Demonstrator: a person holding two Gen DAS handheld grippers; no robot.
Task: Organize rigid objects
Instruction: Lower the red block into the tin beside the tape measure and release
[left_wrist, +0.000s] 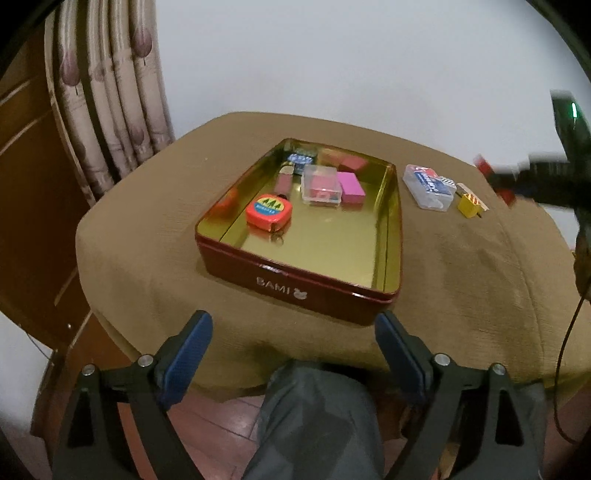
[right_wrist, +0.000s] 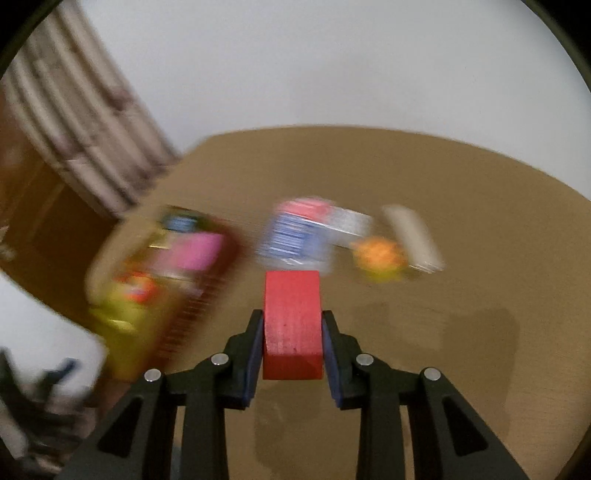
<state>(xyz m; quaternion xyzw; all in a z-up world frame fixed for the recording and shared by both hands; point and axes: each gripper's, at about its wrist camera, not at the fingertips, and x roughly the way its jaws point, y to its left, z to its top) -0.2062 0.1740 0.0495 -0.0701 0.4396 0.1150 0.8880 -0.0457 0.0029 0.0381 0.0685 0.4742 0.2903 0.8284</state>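
Trouble could come from speed: my right gripper (right_wrist: 291, 328) pinches the red wooden block (right_wrist: 291, 321) tight between its pads, up above the brown tablecloth (right_wrist: 443, 184), and the view is all blurry. If I swing too fast, I might bang the red tin box (left_wrist: 295, 288) or drop the block outside it. My left gripper (left_wrist: 293, 328) waits wide open and empty near the tin's front wall.

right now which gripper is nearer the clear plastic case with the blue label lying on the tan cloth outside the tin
Right. The right gripper, shut on a red block, is just short of the clear case. The left gripper stands open at the table's near edge, before the red tin.
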